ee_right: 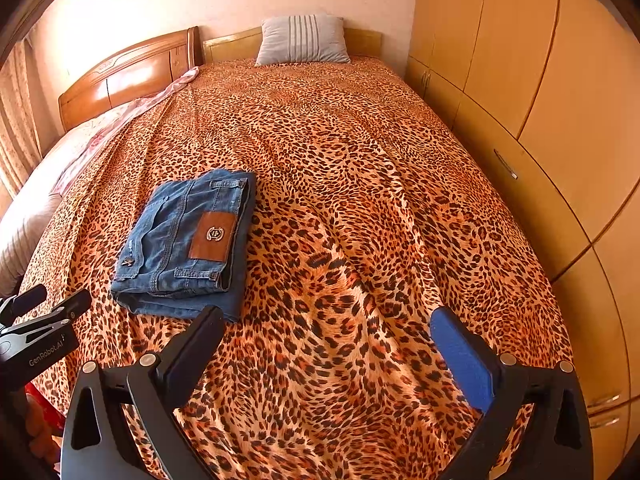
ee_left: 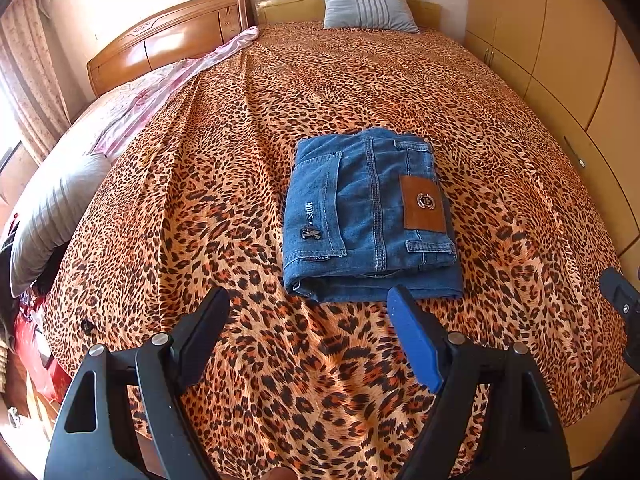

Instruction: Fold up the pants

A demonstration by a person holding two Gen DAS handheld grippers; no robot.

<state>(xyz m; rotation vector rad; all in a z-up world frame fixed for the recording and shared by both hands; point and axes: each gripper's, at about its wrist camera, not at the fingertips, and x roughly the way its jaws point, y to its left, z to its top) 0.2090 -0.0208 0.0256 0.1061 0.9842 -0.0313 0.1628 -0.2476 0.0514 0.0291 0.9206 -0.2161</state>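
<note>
A home bedroom: a wide bed under a leopard-print bedspread (ee_right: pixel 360 200) fills the room, with a carved glossy wooden headboard (ee_left: pixel 168 40) and a grey striped pillow (ee_right: pixel 304 40) at the far end, and tall light-wood wardrobe doors (ee_right: pixel 540 80) along the right wall.

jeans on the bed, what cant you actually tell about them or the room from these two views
- Legs of the folded jeans: tucked under the top layer in both views, so how neat the lower layers lie is hidden.
- Pocket lettering: too small to read surely in the left wrist view.
- Floor beside the bed: cut off by the picture edge.
- Right gripper seen from the left wrist view: only one tip shows at the right edge.
</note>
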